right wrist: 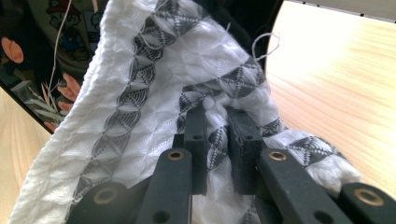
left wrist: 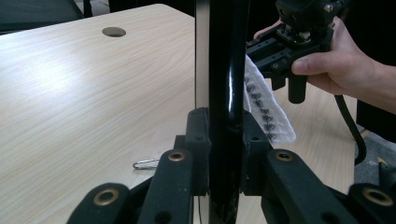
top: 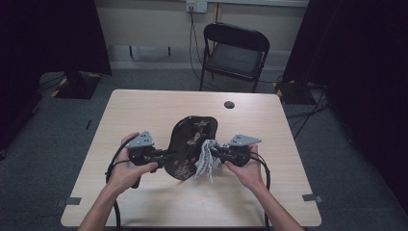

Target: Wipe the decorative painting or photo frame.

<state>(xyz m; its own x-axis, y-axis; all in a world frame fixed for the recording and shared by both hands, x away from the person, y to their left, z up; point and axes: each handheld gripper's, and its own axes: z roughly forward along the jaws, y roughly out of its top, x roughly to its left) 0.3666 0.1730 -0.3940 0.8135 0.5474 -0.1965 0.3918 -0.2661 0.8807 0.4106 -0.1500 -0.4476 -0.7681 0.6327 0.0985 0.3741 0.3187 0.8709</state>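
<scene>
Both pairs of jaws are closed on something. In the left gripper view, the left gripper (left wrist: 225, 154) has its jaws pressed from two sides on the edge of the black tray (left wrist: 227, 70), which stands nearly on its edge there, like a dark vertical bar. In the right gripper view, the right gripper (right wrist: 218, 140) pinches a fold of the white cloth (right wrist: 154, 116) with grey pattern, and the cloth lies against the painted face of the tray.

From the high view, the tray (top: 192, 134) is held tilted above the middle of the table (top: 144, 106), between the two hands, with the cloth (top: 206, 159) hanging at its right edge. A paper clip (left wrist: 145, 164) lies on the table near the left gripper. Behind the table stands a black folding chair (top: 235, 55).
</scene>
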